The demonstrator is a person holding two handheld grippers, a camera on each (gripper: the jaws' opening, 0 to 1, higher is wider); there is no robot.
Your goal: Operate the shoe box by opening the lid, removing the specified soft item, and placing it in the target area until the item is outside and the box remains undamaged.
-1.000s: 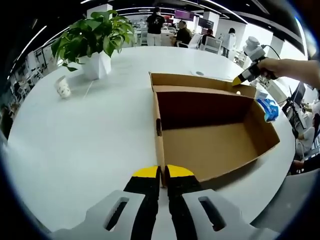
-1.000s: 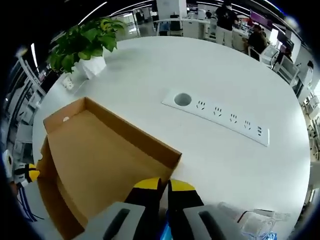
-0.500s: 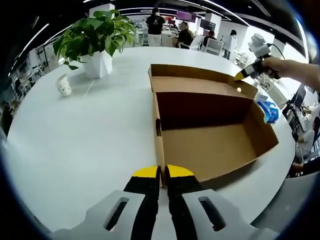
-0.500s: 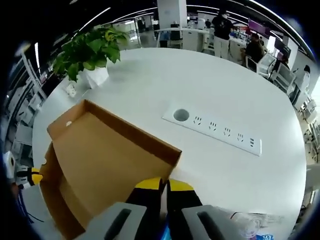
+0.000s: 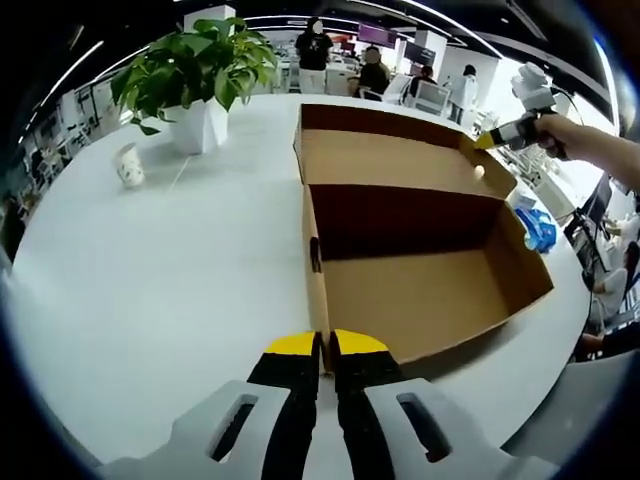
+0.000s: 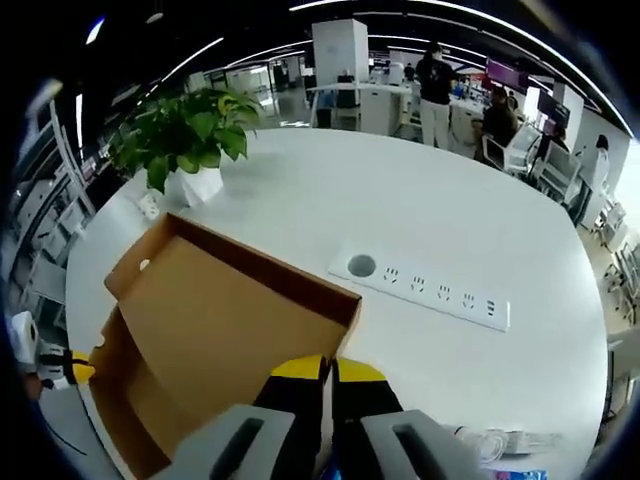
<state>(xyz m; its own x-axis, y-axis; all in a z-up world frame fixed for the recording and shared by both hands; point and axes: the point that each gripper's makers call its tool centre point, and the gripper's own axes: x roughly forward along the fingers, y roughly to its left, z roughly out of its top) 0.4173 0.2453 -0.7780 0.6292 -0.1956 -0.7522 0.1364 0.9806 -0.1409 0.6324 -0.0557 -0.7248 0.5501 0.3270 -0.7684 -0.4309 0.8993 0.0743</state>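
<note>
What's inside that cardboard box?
The box looks empty: bare brown floor and dark back wall in the left gripper view, lid raised. The near wall hides the strip of floor behind it. A blue item lies outside, beside the box.

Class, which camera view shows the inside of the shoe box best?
The left gripper view: it looks straight into the open shoe box, showing its bare floor and inner walls. The right gripper view shows mostly the raised lid and an edge of the box.
</note>
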